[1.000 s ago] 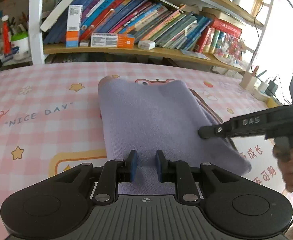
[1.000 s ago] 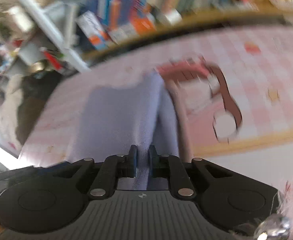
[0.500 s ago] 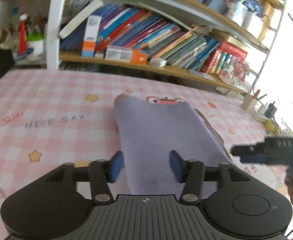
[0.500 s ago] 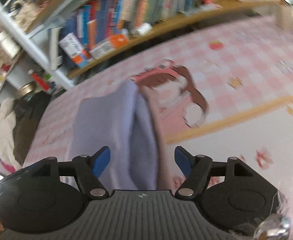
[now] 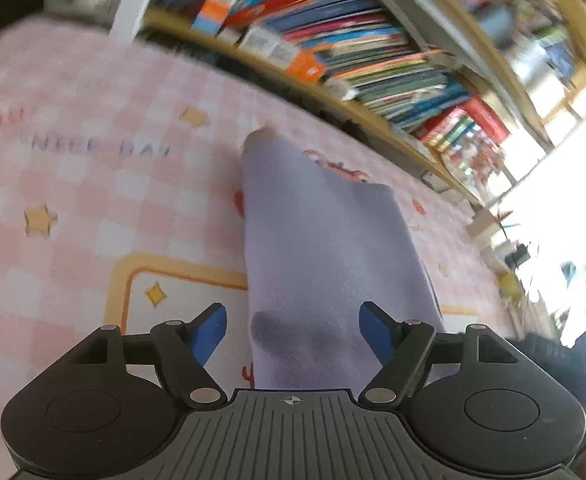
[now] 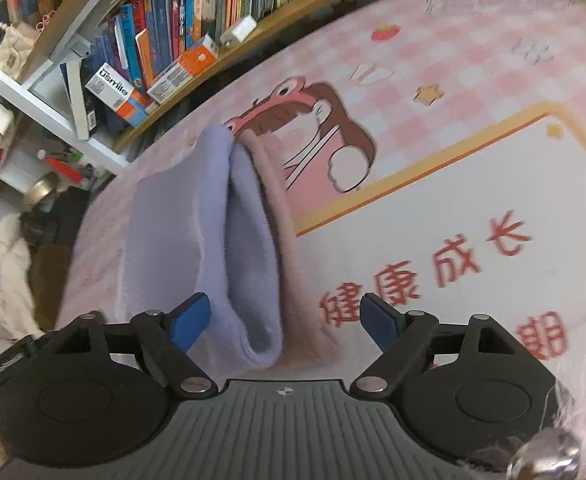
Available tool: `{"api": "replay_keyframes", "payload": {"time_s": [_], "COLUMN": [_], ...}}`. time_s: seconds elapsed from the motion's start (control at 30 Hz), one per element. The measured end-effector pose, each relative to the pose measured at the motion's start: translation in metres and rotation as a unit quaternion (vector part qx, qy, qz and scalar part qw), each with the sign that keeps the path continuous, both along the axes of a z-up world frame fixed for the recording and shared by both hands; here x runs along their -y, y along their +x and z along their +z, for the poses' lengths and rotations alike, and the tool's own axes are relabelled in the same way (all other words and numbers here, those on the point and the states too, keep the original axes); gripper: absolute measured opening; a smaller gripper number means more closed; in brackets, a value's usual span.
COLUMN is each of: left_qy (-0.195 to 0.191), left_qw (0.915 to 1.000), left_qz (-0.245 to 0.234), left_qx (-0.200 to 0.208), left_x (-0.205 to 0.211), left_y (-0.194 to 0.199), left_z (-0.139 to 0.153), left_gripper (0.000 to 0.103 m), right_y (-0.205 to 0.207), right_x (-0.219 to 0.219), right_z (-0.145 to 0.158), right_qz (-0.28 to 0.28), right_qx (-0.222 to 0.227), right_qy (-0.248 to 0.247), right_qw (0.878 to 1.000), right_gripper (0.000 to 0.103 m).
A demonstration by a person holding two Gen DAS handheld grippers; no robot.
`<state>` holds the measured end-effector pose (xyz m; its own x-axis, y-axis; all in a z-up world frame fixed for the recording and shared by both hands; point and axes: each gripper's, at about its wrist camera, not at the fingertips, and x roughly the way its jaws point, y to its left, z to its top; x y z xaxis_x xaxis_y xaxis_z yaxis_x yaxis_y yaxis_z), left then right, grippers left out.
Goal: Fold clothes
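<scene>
Lavender garment (image 5: 325,248) is lying folded into a long strip on the pink checked desk (image 5: 93,184), layered edge facing the right view. Left gripper (image 5: 293,330) and right gripper (image 6: 285,316) are hovering over its near end, fingers spread wide, pinching nothing. Likely between folds; next move calls for regrasping the near end.

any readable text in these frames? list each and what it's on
"NICE DAY": pink checked printed table mat, blurred but legible.
"健康成长": red characters on the same mat's white panel.
"usmile": white and orange carton on the wooden bookshelf.
Further red characters at the mat's lower edge: cut off, unreadable.
Book spines: too small or blurred.
</scene>
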<state>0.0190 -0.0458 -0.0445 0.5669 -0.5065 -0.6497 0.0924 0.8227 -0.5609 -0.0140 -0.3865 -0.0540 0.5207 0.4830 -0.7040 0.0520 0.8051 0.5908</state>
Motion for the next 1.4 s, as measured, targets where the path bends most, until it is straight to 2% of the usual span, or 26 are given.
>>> {"api": "replay_keyframes", "payload": {"time_s": [0.13, 0.23, 0.27, 0.3, 0.33, 0.37, 0.4, 0.43, 0.5, 0.53, 0.57, 0.63, 0.7, 0.77, 0.87, 0.93, 1.0, 1.03, 1.1, 1.23, 1.37, 1.4], "left_qy": [-0.032, -0.055, -0.061, -0.065, -0.066, -0.067, -0.069, -0.068, -0.059, -0.054, -0.049, -0.040, -0.039, -0.039, -0.036, -0.039, -0.044, -0.047, -0.052, -0.062, -0.069, -0.069], "left_qw": [0.9988, 0.9973, 0.9968, 0.9963, 0.9961, 0.9958, 0.9955, 0.9956, 0.9964, 0.9969, 0.9972, 0.9978, 0.9979, 0.9979, 0.9980, 0.9978, 0.9975, 0.9973, 0.9968, 0.9958, 0.9950, 0.9949], "left_qz": [0.007, 0.011, 0.014, 0.016, 0.016, 0.016, 0.016, 0.016, 0.014, 0.014, 0.014, 0.014, 0.014, 0.013, 0.011, 0.009, 0.005, 0.003, -0.001, -0.005, -0.007, -0.004], "left_qx": [-0.037, -0.048, -0.050, -0.053, -0.057, -0.060, -0.062, -0.063, -0.059, -0.056, -0.054, -0.050, -0.050, -0.050, -0.050, -0.052, -0.055, -0.057, -0.061, -0.068, -0.072, -0.073], "left_x": [-0.003, -0.004, -0.004, -0.004, -0.003, -0.001, 0.000, 0.001, 0.003, 0.004, 0.005, 0.005, 0.004, 0.002, 0.003, 0.002, 0.000, -0.001, -0.002, -0.002, -0.001, 0.000], "left_y": [0.016, 0.023, 0.025, 0.027, 0.028, 0.029, 0.030, 0.031, 0.030, 0.029, 0.029, 0.028, 0.028, 0.028, 0.029, 0.030, 0.031, 0.032, 0.034, 0.037, 0.039, 0.039], "left_z": [-0.014, -0.018, -0.019, -0.020, -0.020, -0.020, -0.021, -0.020, -0.017, -0.015, -0.014, -0.012, -0.011, -0.011, -0.010, -0.010, -0.011, -0.012, -0.013, -0.016, -0.017, -0.016], "left_gripper": [0.072, 0.072, 0.071, 0.069, 0.062, 0.056, 0.056, 0.054, 0.051, 0.049, 0.048, 0.048, 0.048, 0.048, 0.049, 0.049, 0.049, 0.050, 0.051, 0.054, 0.055, 0.054], "right_y": [0.015, 0.023, 0.025, 0.027, 0.029, 0.031, 0.032, 0.032, 0.029, 0.025, 0.019, 0.000, -0.014, -0.022, -0.021, -0.014, -0.002, 0.003, 0.012, 0.024, 0.029, 0.030], "right_x": [-0.004, -0.011, -0.014, -0.017, -0.019, -0.024, -0.028, -0.032, -0.039, -0.046, -0.056, -0.082, -0.103, -0.116, -0.112, -0.100, -0.086, -0.077, -0.063, -0.046, -0.046, -0.046], "right_z": [-0.008, -0.009, -0.009, -0.009, -0.009, -0.009, -0.009, -0.007, -0.002, 0.006, 0.017, 0.042, 0.052, 0.050, 0.043, 0.038, 0.032, 0.028, 0.019, 0.001, -0.003, -0.004], "right_qz": [0.004, 0.014, 0.018, 0.022, 0.026, 0.033, 0.040, 0.046, 0.057, 0.068, 0.085, 0.132, 0.165, 0.184, 0.179, 0.163, 0.138, 0.124, 0.101, 0.073, 0.080, 0.082], "right_qx": [-0.017, -0.017, -0.016, -0.015, -0.015, -0.013, -0.012, -0.006, 0.008, 0.029, 0.061, 0.138, 0.182, 0.197, 0.187, 0.164, 0.123, 0.101, 0.062, 0.010, 0.013, 0.014], "right_qy": [0.031, 0.034, 0.033, 0.032, 0.031, 0.026, 0.018, 0.008, -0.013, -0.034, -0.063, -0.118, -0.166, -0.203, -0.204, -0.175, -0.135, -0.114, -0.078, -0.027, -0.013, -0.009], "right_qw": [0.999, 0.999, 0.999, 0.999, 0.999, 0.999, 0.999, 0.999, 0.998, 0.997, 0.993, 0.975, 0.955, 0.941, 0.944, 0.957, 0.973, 0.981, 0.990, 0.997, 0.997, 0.997], "right_gripper": [0.080, 0.076, 0.068, 0.067, 0.066, 0.059, 0.052, 0.050, 0.039, 0.037, 0.035, 0.033, 0.033, 0.033, 0.033, 0.035, 0.045, 0.047, 0.053, 0.059, 0.060, 0.057]}}
